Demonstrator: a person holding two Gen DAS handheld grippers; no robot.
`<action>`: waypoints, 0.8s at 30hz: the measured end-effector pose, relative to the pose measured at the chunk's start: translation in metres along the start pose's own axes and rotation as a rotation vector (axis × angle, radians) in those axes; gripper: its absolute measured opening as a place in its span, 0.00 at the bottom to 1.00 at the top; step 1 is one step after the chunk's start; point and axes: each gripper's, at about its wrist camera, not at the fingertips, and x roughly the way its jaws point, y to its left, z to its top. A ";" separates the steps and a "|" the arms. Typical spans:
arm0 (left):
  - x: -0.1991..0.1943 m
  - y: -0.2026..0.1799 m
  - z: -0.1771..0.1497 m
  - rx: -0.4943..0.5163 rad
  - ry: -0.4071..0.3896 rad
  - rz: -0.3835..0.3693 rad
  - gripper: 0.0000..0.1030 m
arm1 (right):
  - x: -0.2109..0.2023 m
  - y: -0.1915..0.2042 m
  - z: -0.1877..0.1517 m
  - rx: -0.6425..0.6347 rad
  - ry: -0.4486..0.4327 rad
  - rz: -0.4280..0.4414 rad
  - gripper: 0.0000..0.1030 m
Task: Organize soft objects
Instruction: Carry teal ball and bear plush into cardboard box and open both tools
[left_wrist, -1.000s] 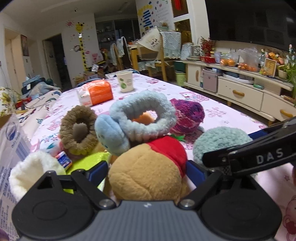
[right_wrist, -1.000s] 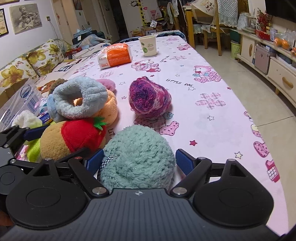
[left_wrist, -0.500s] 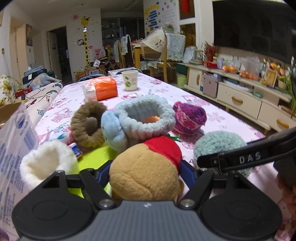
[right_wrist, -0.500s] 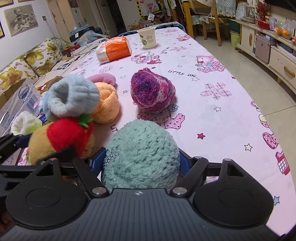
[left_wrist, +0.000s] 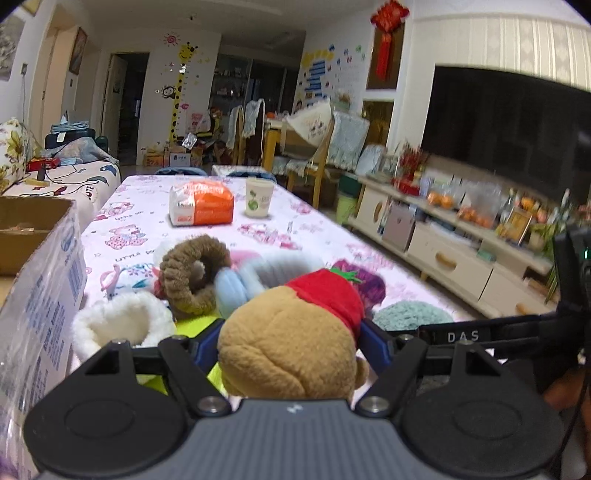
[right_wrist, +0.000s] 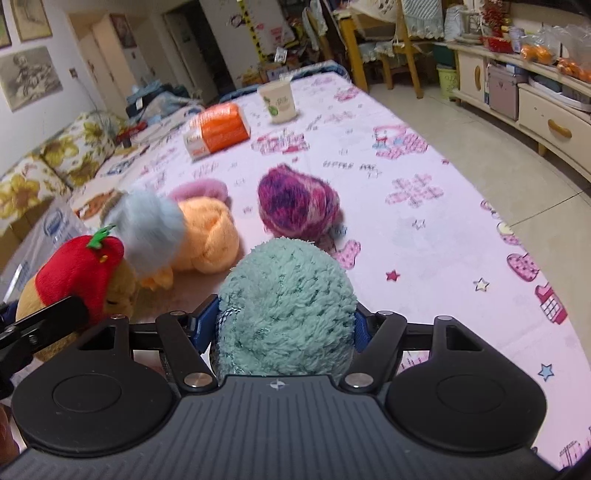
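My left gripper (left_wrist: 288, 347) is shut on a tan plush toy with a red strawberry cap (left_wrist: 291, 339) and holds it above the table. The toy also shows in the right wrist view (right_wrist: 74, 273). My right gripper (right_wrist: 284, 325) is shut on a fluffy teal ball (right_wrist: 284, 310), which also shows in the left wrist view (left_wrist: 410, 315). On the pink tablecloth (right_wrist: 424, 236) lie a purple yarn ball (right_wrist: 297, 201), an orange plush (right_wrist: 205, 236), a light blue fluffy ring (right_wrist: 151, 225), a pink ring (right_wrist: 197, 190), a brown ring (left_wrist: 192, 275) and a white fluffy piece (left_wrist: 122, 325).
An orange and white packet (left_wrist: 201, 205) and a paper cup (left_wrist: 258, 197) stand at the far end of the table. A cardboard box wrapped in printed plastic (left_wrist: 33, 280) stands at the left. A sideboard (left_wrist: 443, 254) runs along the right wall.
Both grippers have closed on their toys and lifted them. The strawberry toy and the teal ball have risen off the table, and both views have tilted up.
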 end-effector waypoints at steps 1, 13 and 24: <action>-0.003 0.001 0.001 -0.007 -0.014 -0.003 0.74 | -0.002 0.001 0.001 0.004 -0.009 0.004 0.84; -0.035 0.029 0.008 -0.089 -0.126 0.046 0.74 | -0.013 0.020 0.011 0.047 -0.067 0.093 0.84; -0.069 0.070 0.014 -0.197 -0.274 0.256 0.74 | -0.007 0.074 0.033 -0.037 -0.098 0.252 0.84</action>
